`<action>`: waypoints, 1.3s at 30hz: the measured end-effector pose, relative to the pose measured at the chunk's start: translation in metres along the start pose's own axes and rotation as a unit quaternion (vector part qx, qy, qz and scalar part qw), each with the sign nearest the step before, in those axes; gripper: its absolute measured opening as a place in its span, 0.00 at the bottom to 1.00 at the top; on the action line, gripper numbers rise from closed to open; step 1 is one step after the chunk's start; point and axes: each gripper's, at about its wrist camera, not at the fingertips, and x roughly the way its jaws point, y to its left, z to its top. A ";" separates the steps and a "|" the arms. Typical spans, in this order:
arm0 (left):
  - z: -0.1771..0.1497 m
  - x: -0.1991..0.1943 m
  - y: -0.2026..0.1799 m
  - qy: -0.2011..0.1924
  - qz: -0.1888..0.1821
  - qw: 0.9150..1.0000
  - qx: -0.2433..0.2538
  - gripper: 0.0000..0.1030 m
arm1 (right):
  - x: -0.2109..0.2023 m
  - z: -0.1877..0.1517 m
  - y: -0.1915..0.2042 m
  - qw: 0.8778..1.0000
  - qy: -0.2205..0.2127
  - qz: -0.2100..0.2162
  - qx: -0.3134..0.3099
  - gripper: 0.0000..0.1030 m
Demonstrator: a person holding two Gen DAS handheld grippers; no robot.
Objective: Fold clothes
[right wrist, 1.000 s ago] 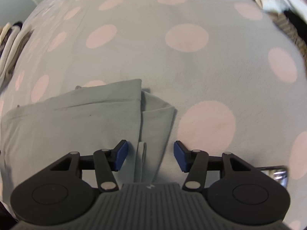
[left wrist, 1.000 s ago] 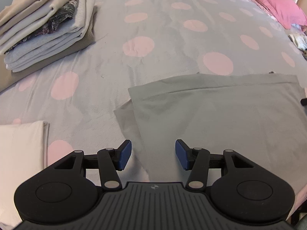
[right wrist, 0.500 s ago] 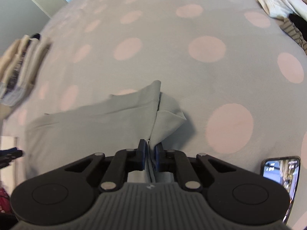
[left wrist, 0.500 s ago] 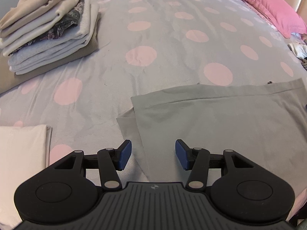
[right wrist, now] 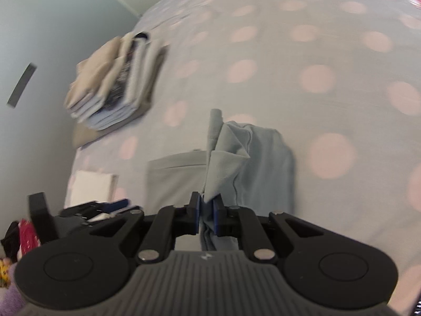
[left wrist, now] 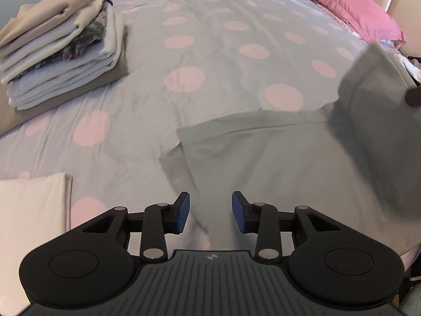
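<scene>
Bedroom setup here: a big bed (left wrist: 210, 52) with a pale grey cover full of pink polka dots, a pink pillow (left wrist: 350, 8) up at the far right corner, and a stack of folded clothes (left wrist: 60, 52) sitting at the far left. There's also a folded white piece (left wrist: 31, 210) close to the left gripper.

The thing being folded is a grey garment (left wrist: 276, 163), lying mostly flat on the bed in front of the left gripper (left wrist: 209, 212). Its fingers are spread apart and holding nothing, hovering just over the near left edge of the cloth. The right gripper (right wrist: 206, 214) has its fingers pinched tight on the garment's right edge, and that side is lifted off the bed, hanging in a loose bunch.

What could go wrong, I reckon: the fabric looks thin, soft and floppy, jersey-like, with a matte surface and only faint creases. Only a small bite of cloth is pinched, so it could slip out mid-swing. Since the raised part is bunched rather than spread, it may land crumpled or skewed instead of edge to edge. Nothing pins the left side either, so the whole piece could drag across the smooth bed cover. A flap also pokes out at the near left corner, which might end up trapped in the fold.
</scene>
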 end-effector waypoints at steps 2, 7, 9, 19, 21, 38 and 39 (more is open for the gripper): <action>-0.004 -0.001 0.007 0.001 0.002 1.000 -0.007 0.33 | 0.014 0.006 0.022 1.000 0.006 0.006 -0.008 0.11; -0.009 -0.005 0.021 -0.004 0.000 1.000 -0.027 0.33 | 0.069 0.015 0.064 0.999 0.033 0.023 -0.011 0.11; -0.009 -0.006 0.024 -0.005 -0.002 1.000 -0.031 0.33 | 0.093 0.012 0.078 0.998 0.047 0.029 -0.015 0.11; -0.010 -0.005 0.033 0.004 0.001 0.999 -0.042 0.33 | 0.191 -0.002 0.111 0.995 0.092 0.008 -0.023 0.10; -0.011 -0.004 0.035 0.007 0.000 0.999 -0.045 0.33 | 0.203 -0.004 0.109 0.995 0.101 0.006 -0.022 0.11; -0.024 -0.025 0.022 0.000 -0.068 0.996 -0.050 0.40 | 0.135 -0.028 0.101 0.995 0.023 -0.030 -0.089 0.43; -0.027 -0.028 0.020 0.002 -0.077 0.996 -0.051 0.40 | 0.125 -0.036 0.096 0.994 0.017 -0.038 -0.098 0.43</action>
